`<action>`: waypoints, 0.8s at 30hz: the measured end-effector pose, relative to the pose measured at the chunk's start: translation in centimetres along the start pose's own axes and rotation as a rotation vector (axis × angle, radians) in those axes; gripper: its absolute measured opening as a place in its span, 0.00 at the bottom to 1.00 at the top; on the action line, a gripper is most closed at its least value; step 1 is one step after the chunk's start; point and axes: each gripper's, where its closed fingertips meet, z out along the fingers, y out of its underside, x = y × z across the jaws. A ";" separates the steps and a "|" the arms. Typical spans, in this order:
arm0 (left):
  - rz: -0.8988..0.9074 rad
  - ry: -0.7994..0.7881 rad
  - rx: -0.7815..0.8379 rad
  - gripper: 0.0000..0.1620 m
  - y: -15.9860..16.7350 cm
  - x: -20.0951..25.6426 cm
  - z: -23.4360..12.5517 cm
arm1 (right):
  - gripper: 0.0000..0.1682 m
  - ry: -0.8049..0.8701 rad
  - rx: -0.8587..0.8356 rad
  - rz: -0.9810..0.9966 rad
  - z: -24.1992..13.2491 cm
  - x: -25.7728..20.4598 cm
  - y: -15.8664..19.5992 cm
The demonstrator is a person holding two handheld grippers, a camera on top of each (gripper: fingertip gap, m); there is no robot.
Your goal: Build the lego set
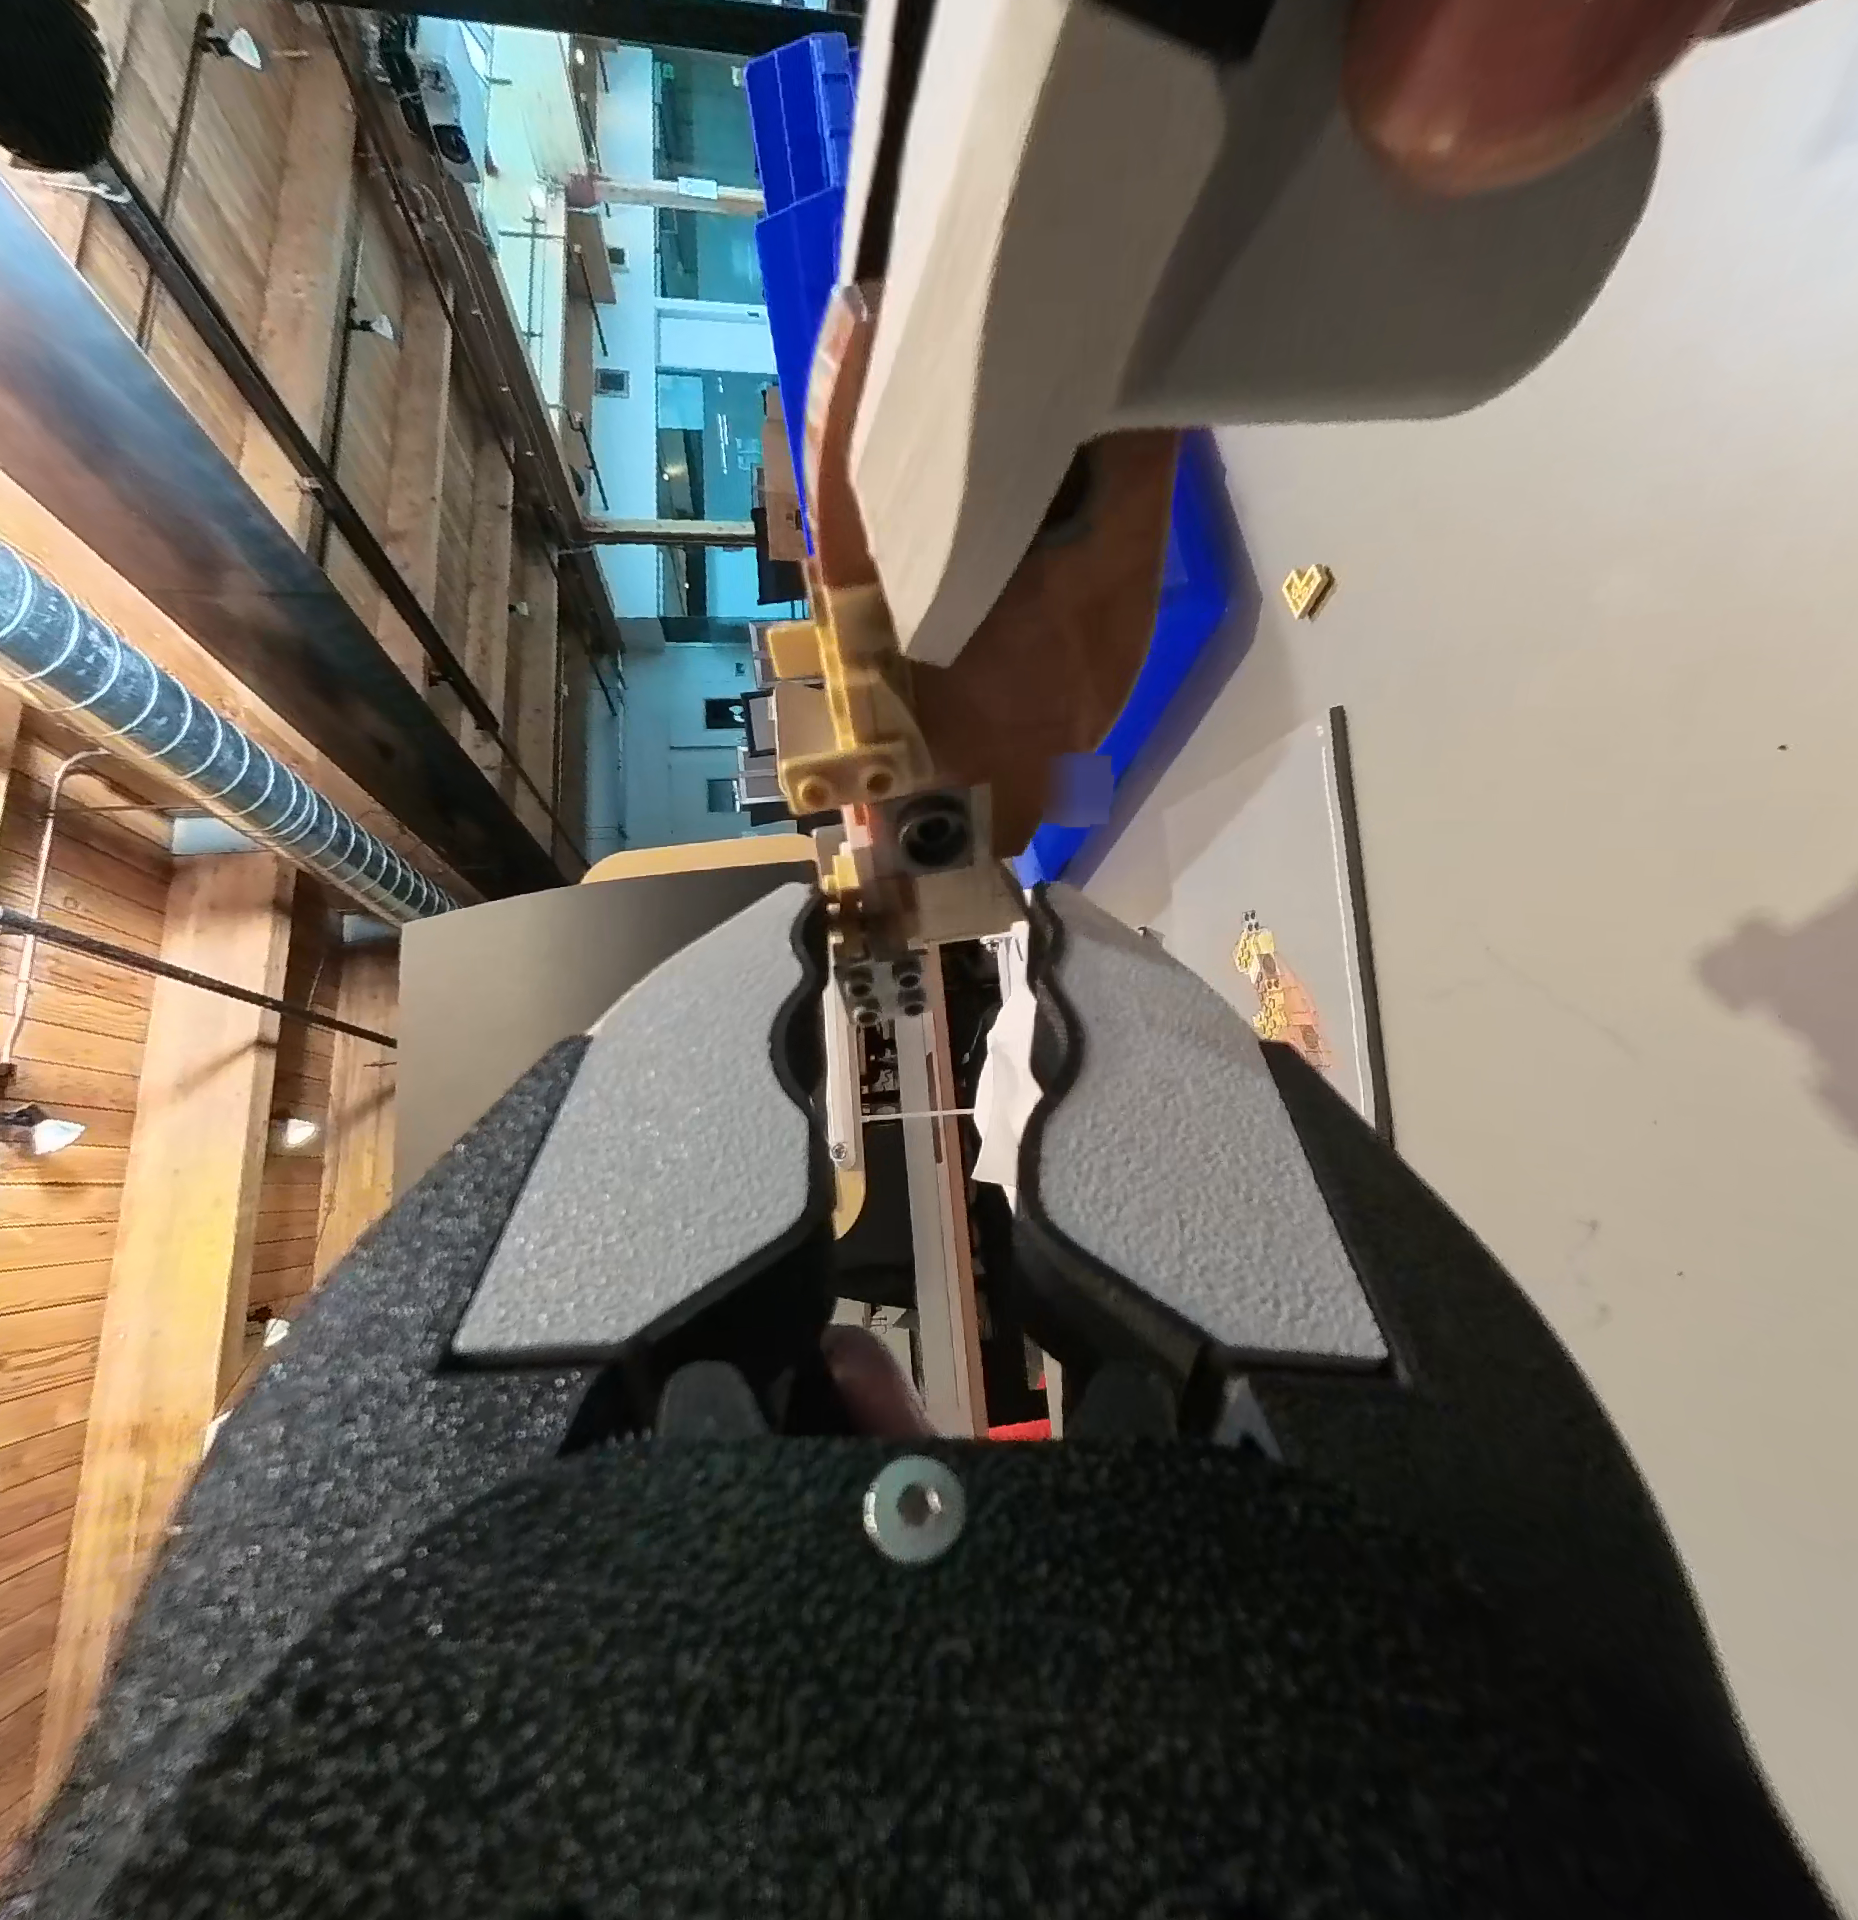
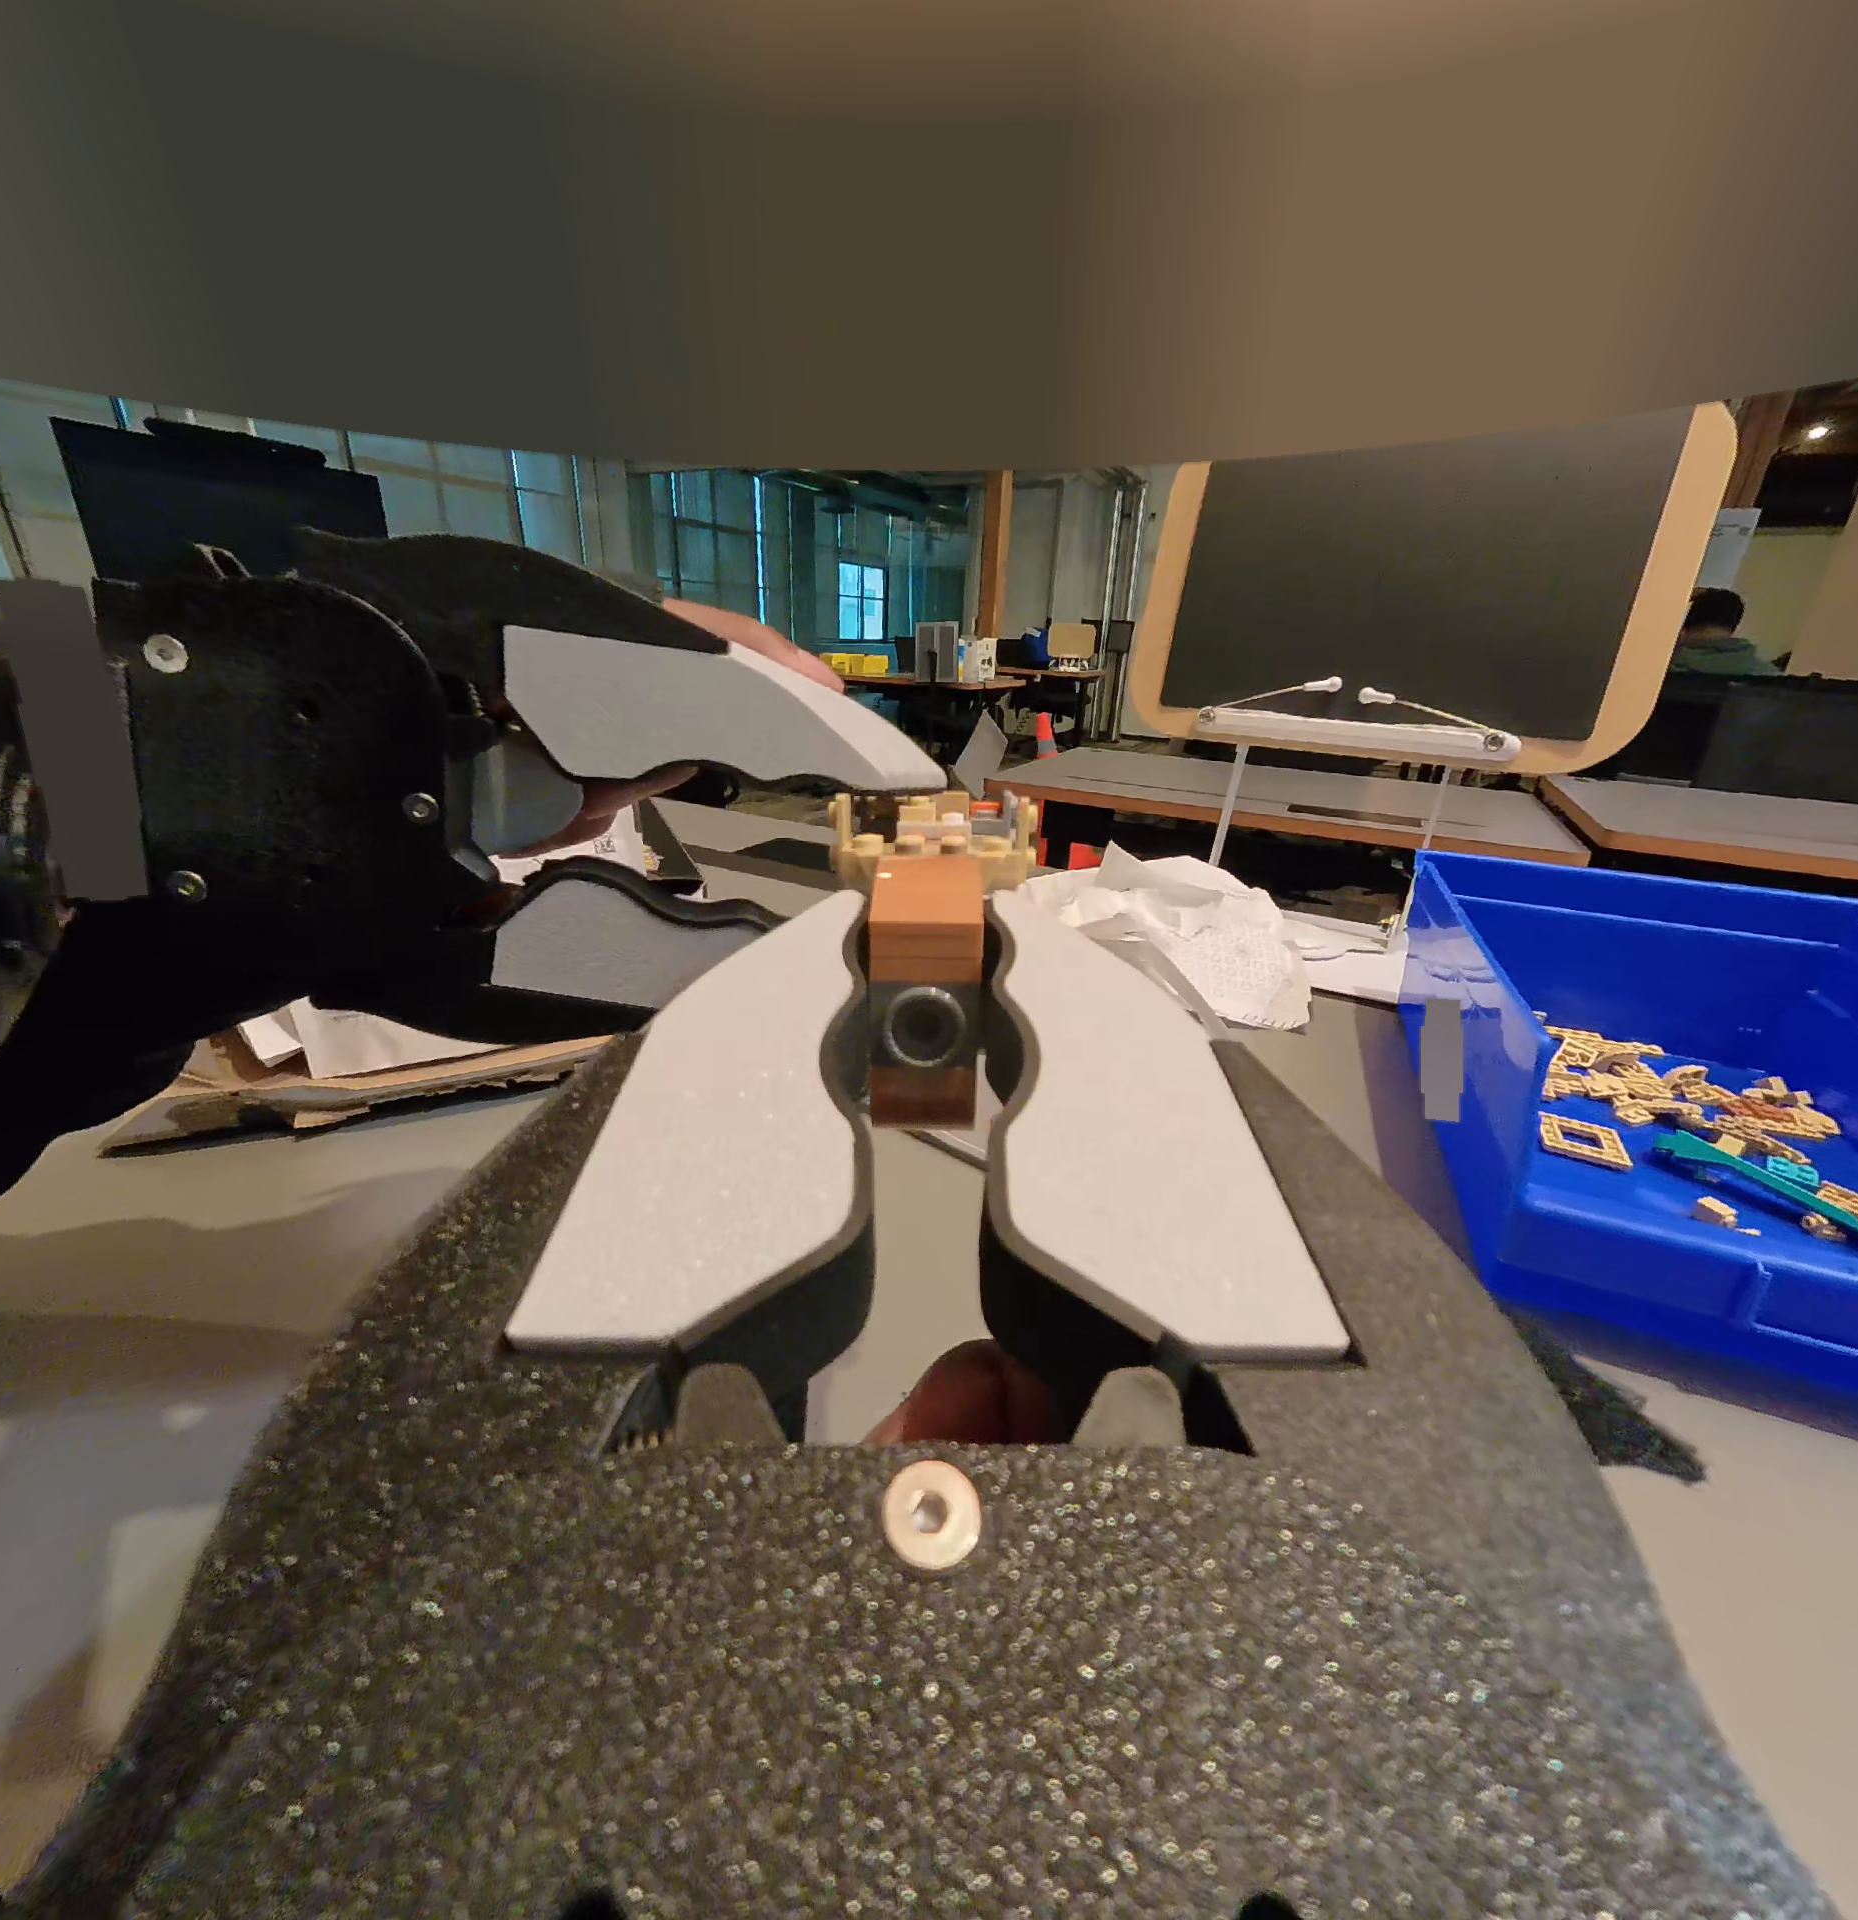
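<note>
Holding tight, the left gripper (image 2: 800, 831) at 9 o'clock in the right wrist view pinches the tan lego build (image 2: 930, 836); its top finger hides part of it. At the middle, the right gripper (image 2: 925, 997) squeezes a brown and black lego piece (image 2: 920, 987), just in front of the build. At 3 o'clock a blue bin (image 2: 1652, 1278), cut off by the edge, holds loose lego pieces (image 2: 1683, 1122) on the grey table (image 2: 229, 1195). A big blur covers the top.

— The fingers (image 2: 1133, 1132)?
— Matt grey with a fine grain, on rough black speckled plastic.
— The brown brick (image 2: 923, 914)?
— Smooth, glossy plastic, like the blue bin (image 2: 1631, 1278). Crumpled white paper (image 2: 1185, 925) lies far off on the matt grey worktop (image 2: 1735, 1558).
</note>
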 end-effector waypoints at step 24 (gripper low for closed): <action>-2.256 0.165 1.035 0.19 -1.5 -1.3 -1.9 | 0.10 -0.317 0.128 0.574 -1.3 2.1 -1.3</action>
